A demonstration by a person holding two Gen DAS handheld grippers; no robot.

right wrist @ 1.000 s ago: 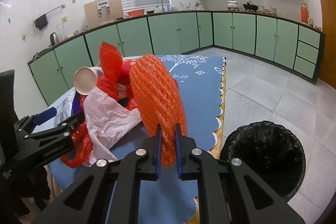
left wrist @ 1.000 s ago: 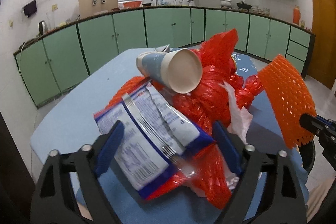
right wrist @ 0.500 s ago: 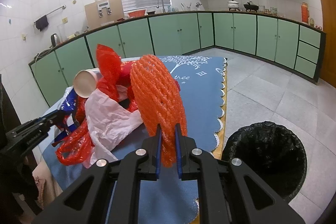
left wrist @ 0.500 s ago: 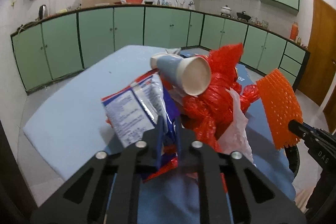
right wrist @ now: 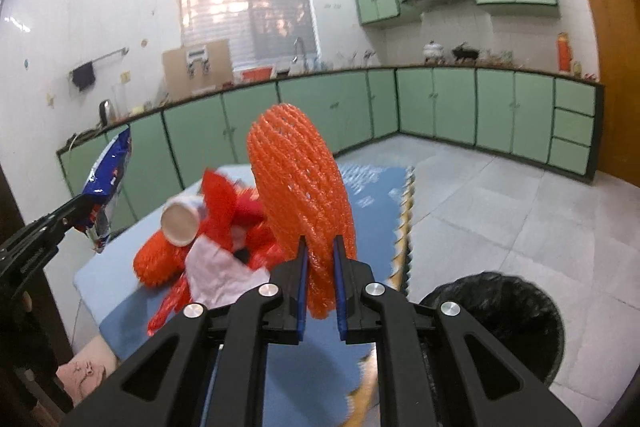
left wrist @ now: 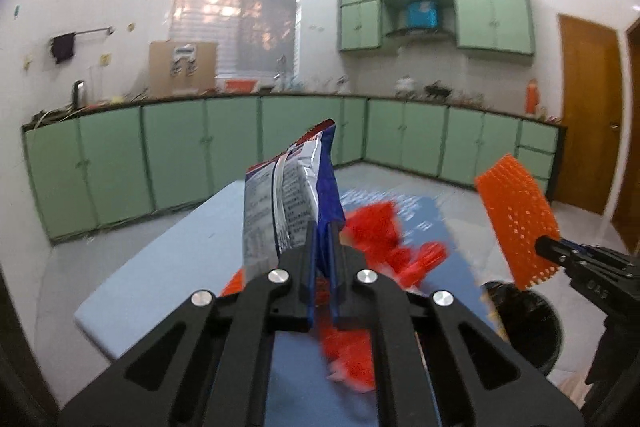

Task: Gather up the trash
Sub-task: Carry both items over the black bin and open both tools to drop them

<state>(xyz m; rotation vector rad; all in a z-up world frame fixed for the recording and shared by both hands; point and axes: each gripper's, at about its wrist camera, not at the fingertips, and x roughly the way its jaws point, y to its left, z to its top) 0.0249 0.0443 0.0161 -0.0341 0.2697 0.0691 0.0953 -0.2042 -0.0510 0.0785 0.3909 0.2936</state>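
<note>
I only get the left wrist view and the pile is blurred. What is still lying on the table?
Observer: A paper cup lies on its side in the pile, mouth toward the right camera.
Operator: Anything beside it?
Observer: A second orange foam net lies just below the cup, with a pale tissue next to it.
Operator: How full is the bin?
Observer: The black-lined bin shows only dark liner inside.

left gripper (left wrist: pixel 323 235): jaws clamped tight on a snack wrapper (left wrist: pixel 288 195), raised, pointing slightly downward | right gripper (right wrist: pixel 320 259): jaws pinched on an orange foam net (right wrist: pixel 300 187), pointing slightly downward, to the right of the left one
</note>
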